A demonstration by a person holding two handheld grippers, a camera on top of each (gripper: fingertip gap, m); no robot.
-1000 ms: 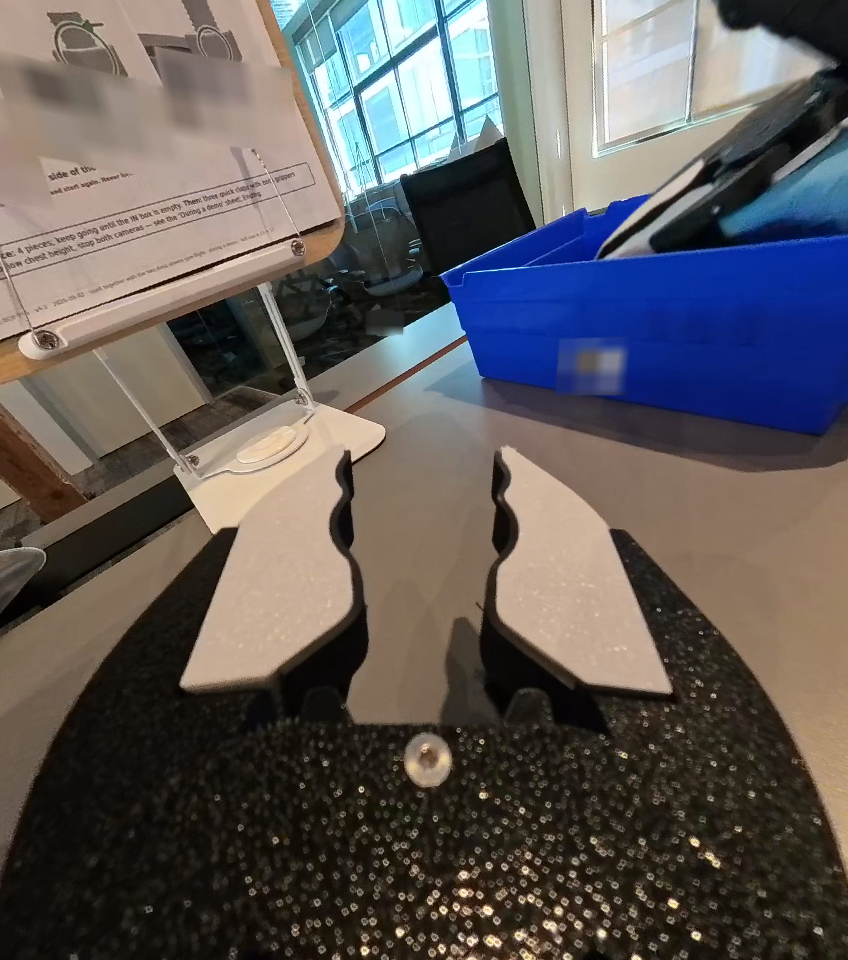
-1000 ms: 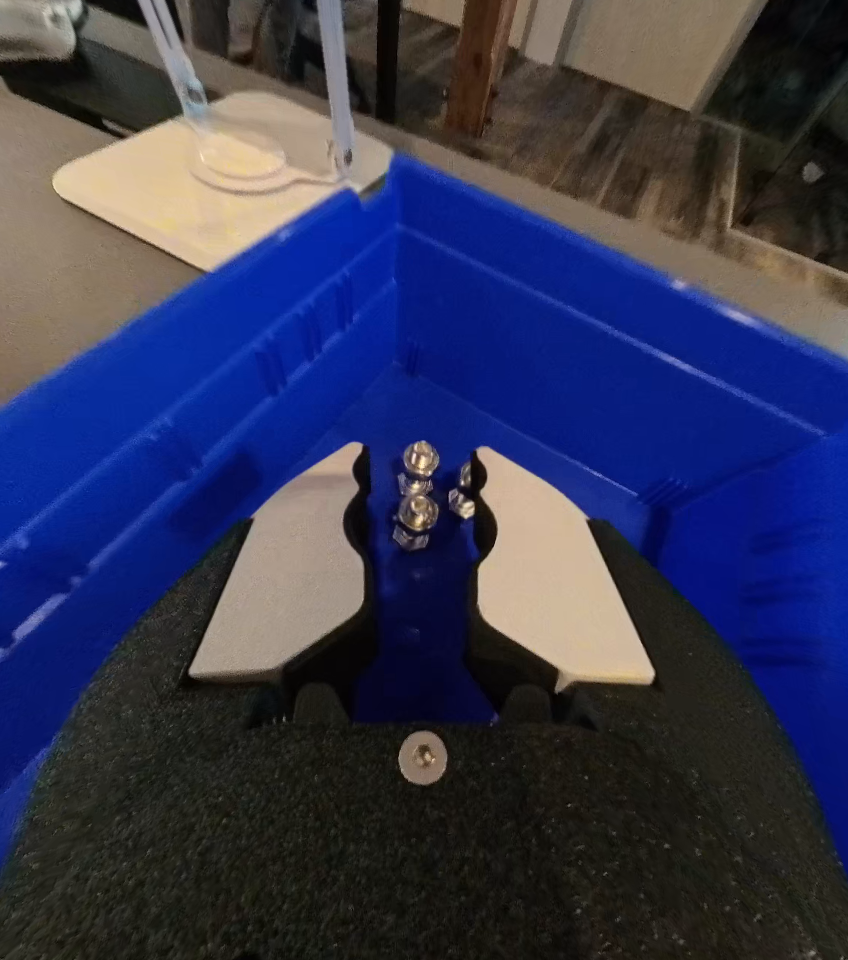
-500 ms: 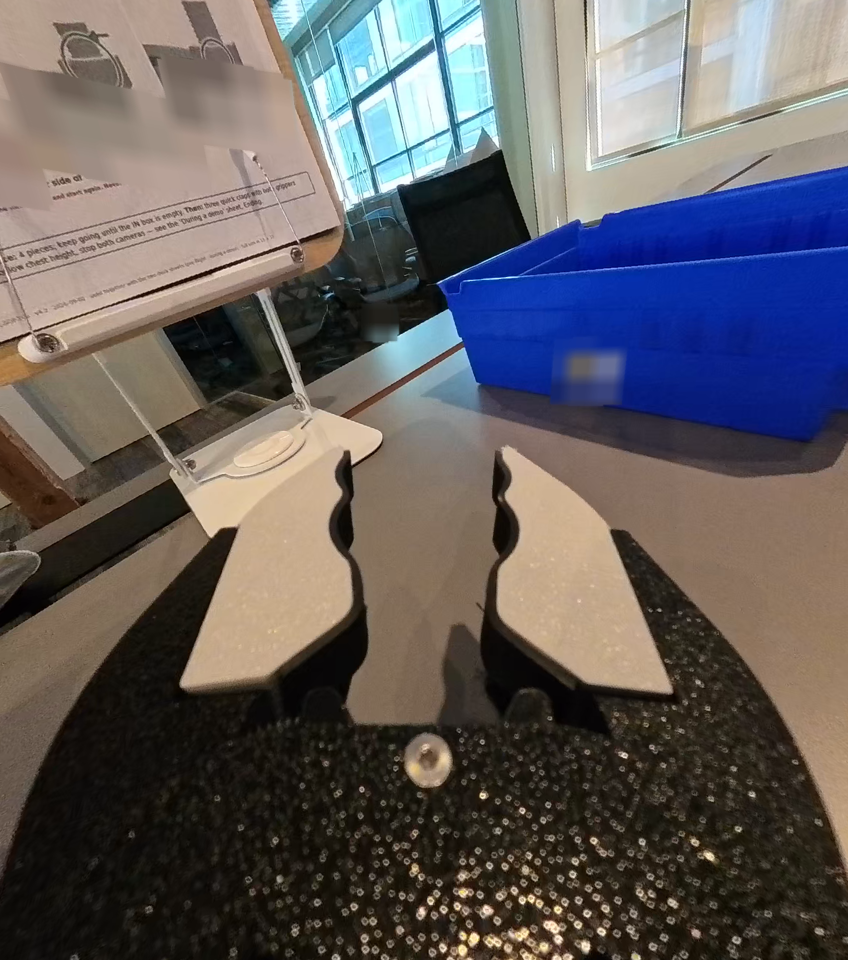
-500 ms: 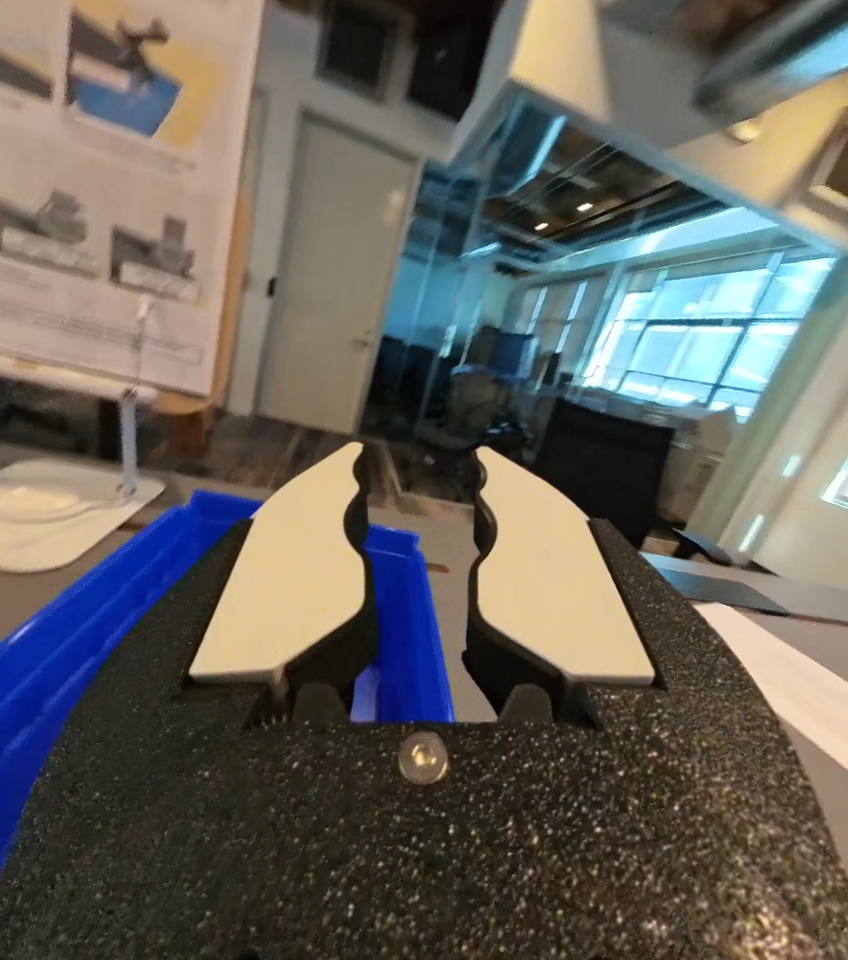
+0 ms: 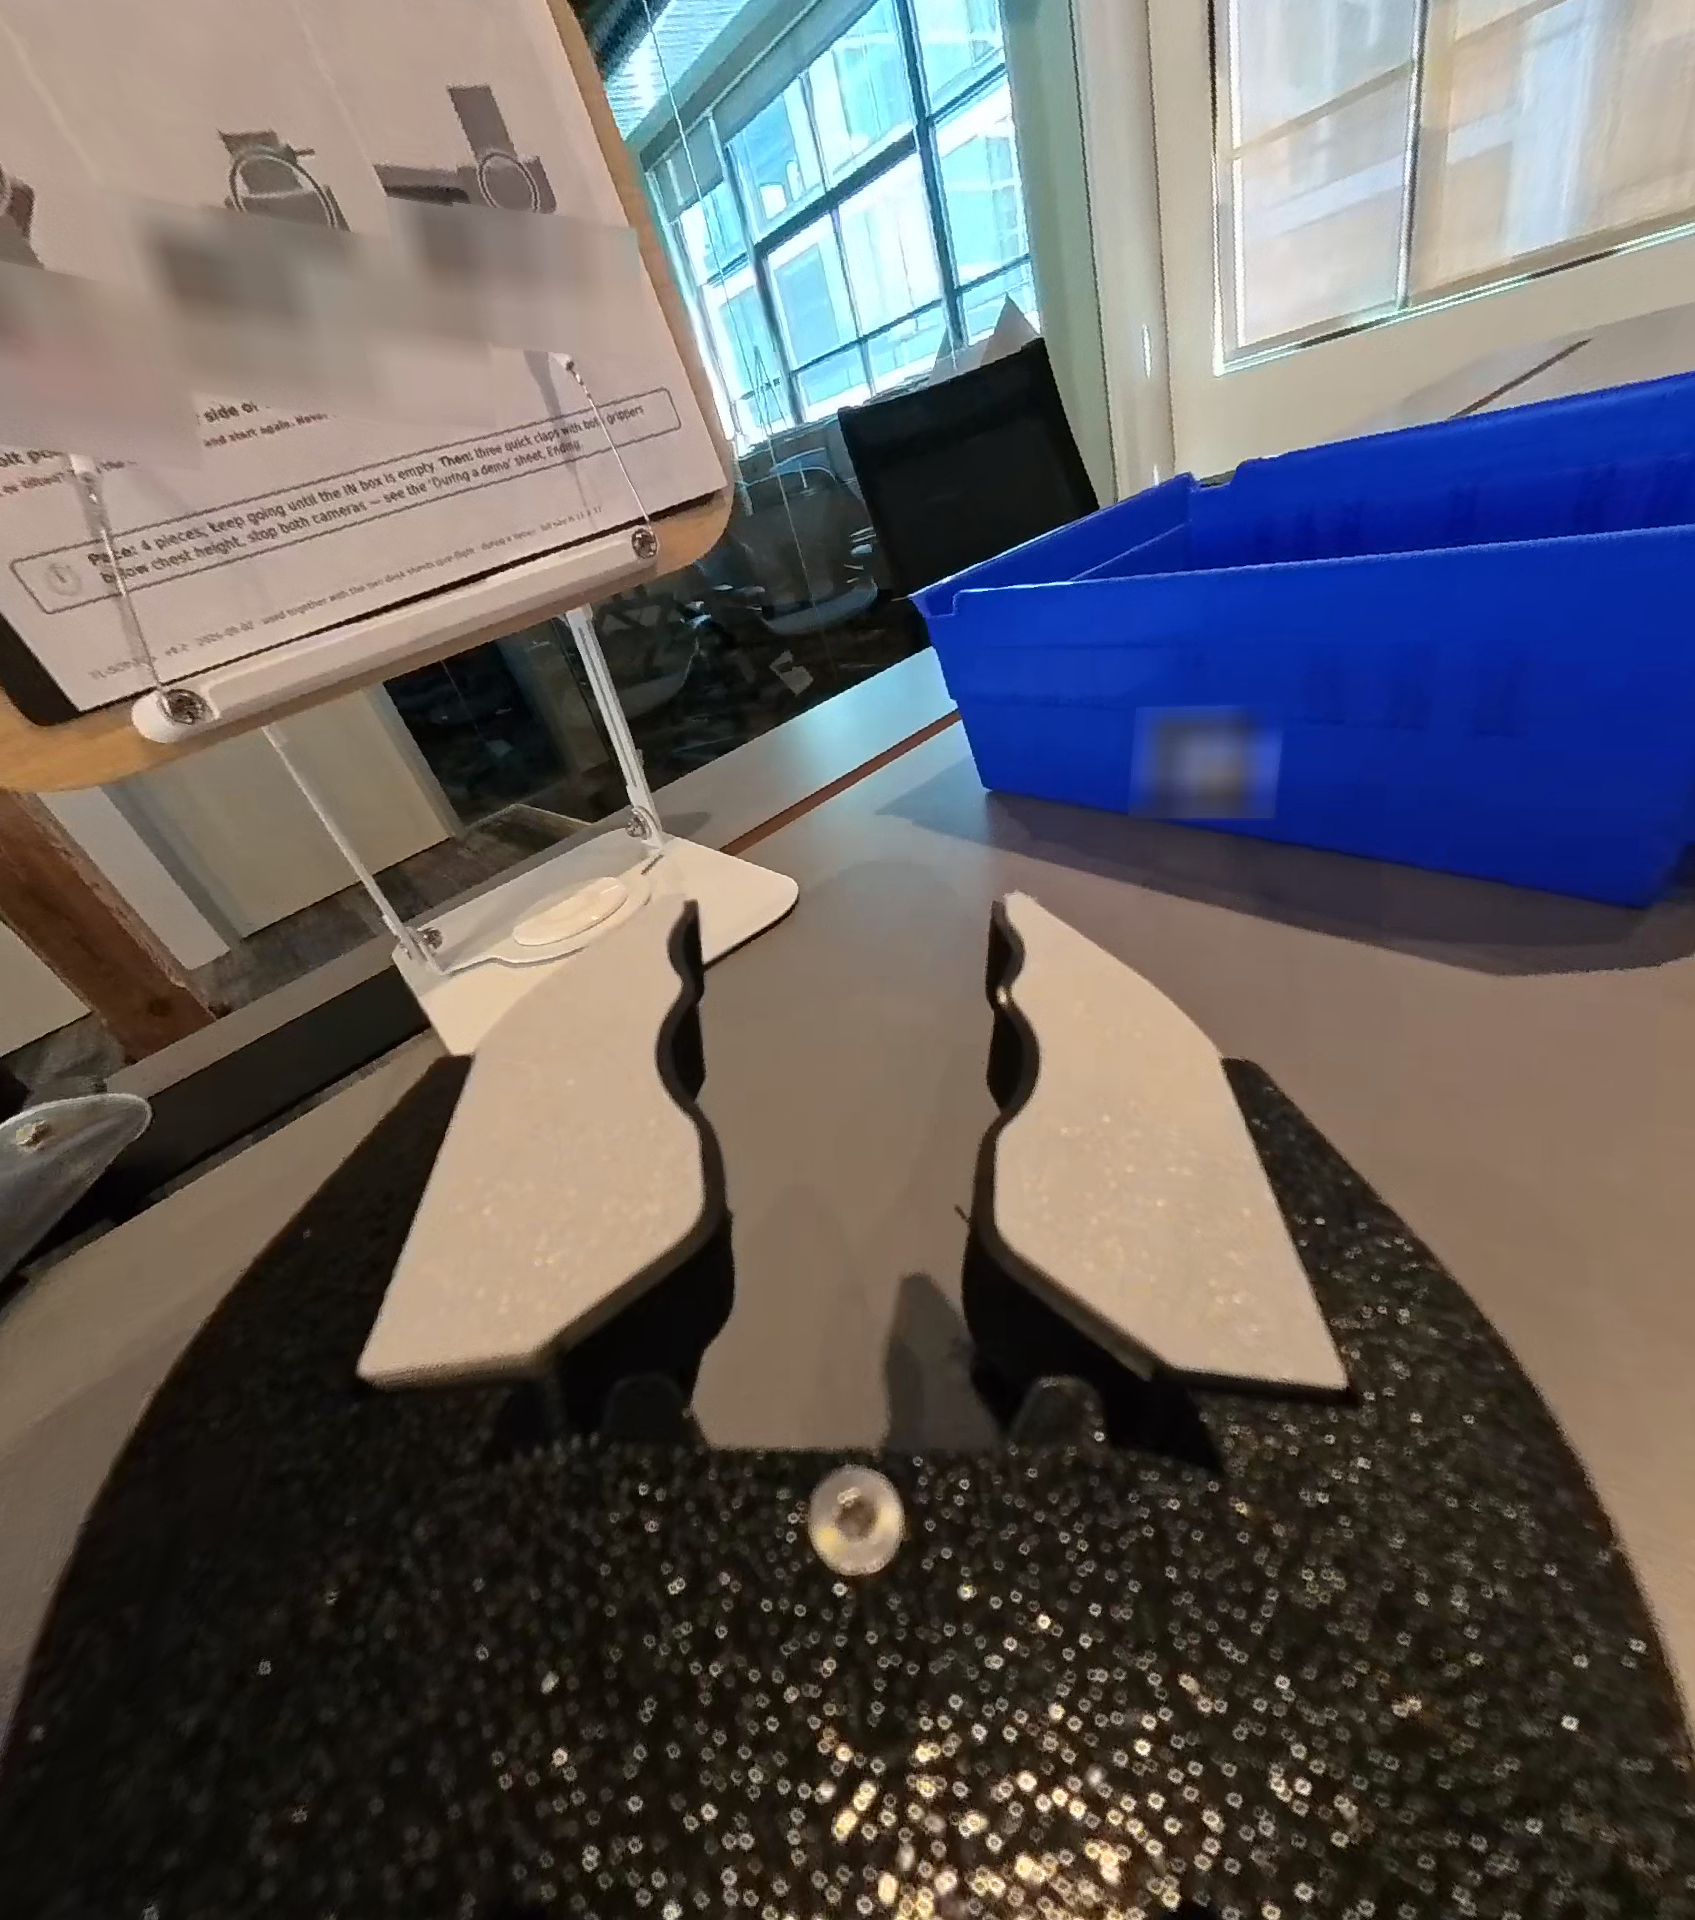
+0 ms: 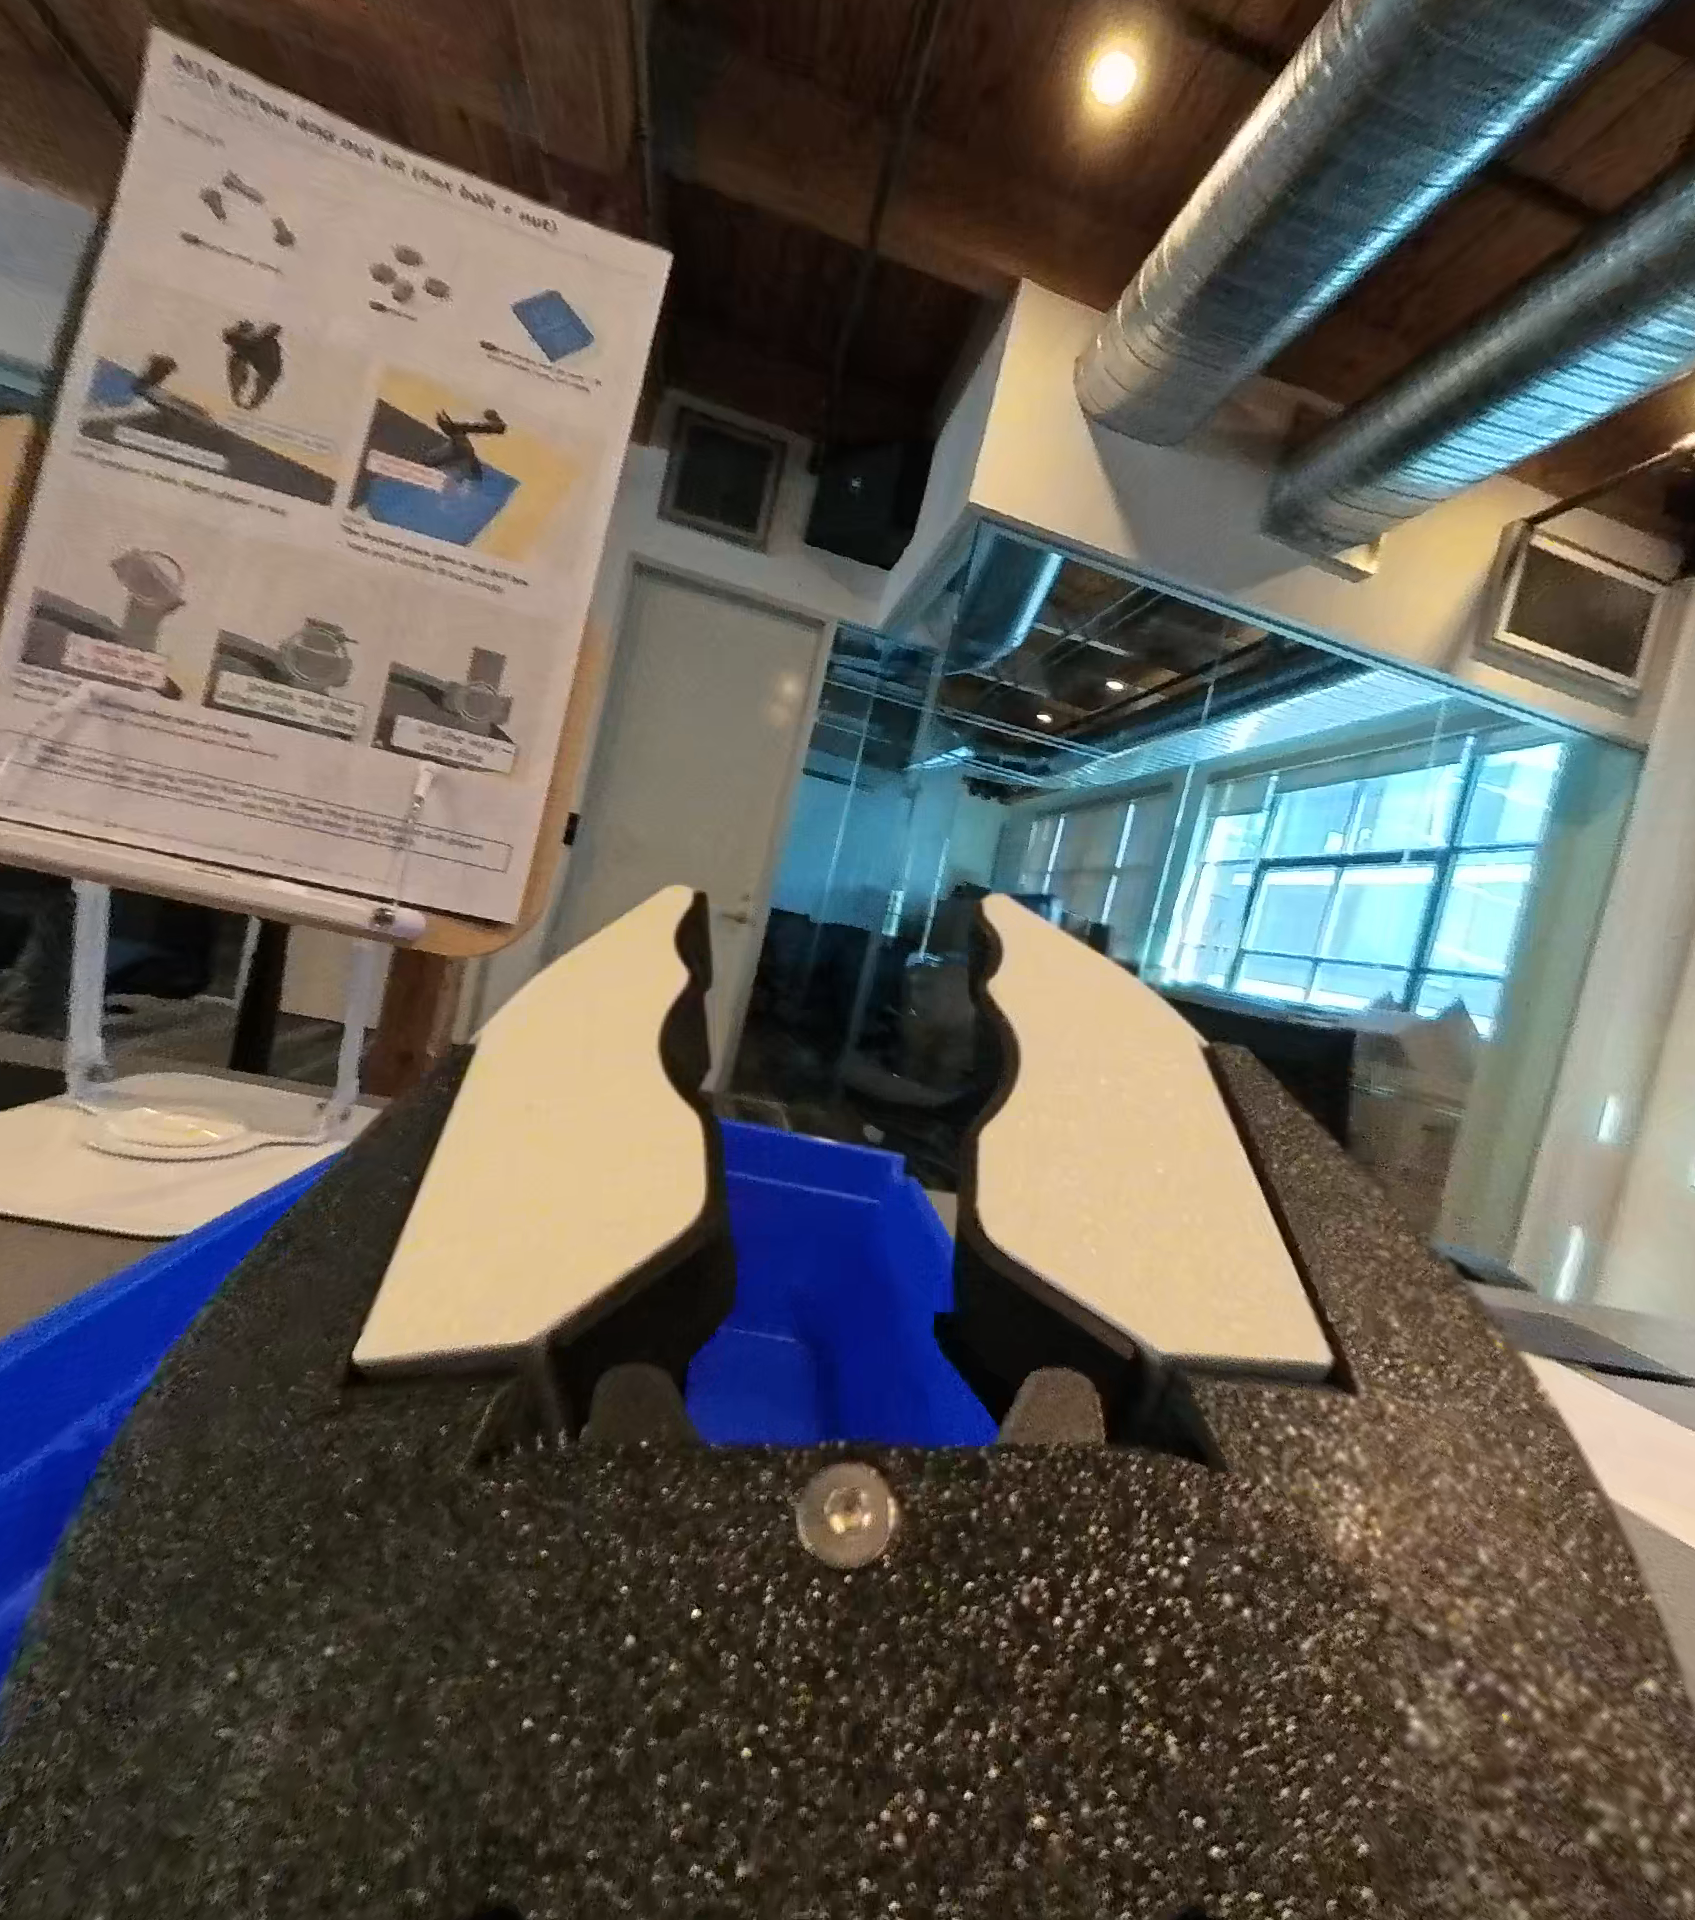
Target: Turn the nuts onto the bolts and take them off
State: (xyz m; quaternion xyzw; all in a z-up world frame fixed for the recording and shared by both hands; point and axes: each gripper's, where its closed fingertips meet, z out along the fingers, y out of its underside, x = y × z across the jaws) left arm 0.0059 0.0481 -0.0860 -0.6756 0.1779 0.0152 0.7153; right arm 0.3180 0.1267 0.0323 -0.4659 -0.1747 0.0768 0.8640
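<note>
While both claws gape empty, the right claw (image 6: 838,935) hovers above the blue bin (image 6: 822,1288).

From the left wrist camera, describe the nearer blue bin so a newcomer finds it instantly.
On the grey table, look right, beyond the open left gripper. Two blue bins sit side by side below the windows. The nearer blue bin is the front one, with a small label on its facing wall.

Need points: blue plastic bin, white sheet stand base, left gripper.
blue plastic bin (image 5: 1394,727), left wrist view, front wall.
white flat base of the sheet stand (image 5: 718,899), left wrist view, right corner of the plate.
left gripper (image 5: 843,940), left wrist view, midway between fingertips, open.
</note>
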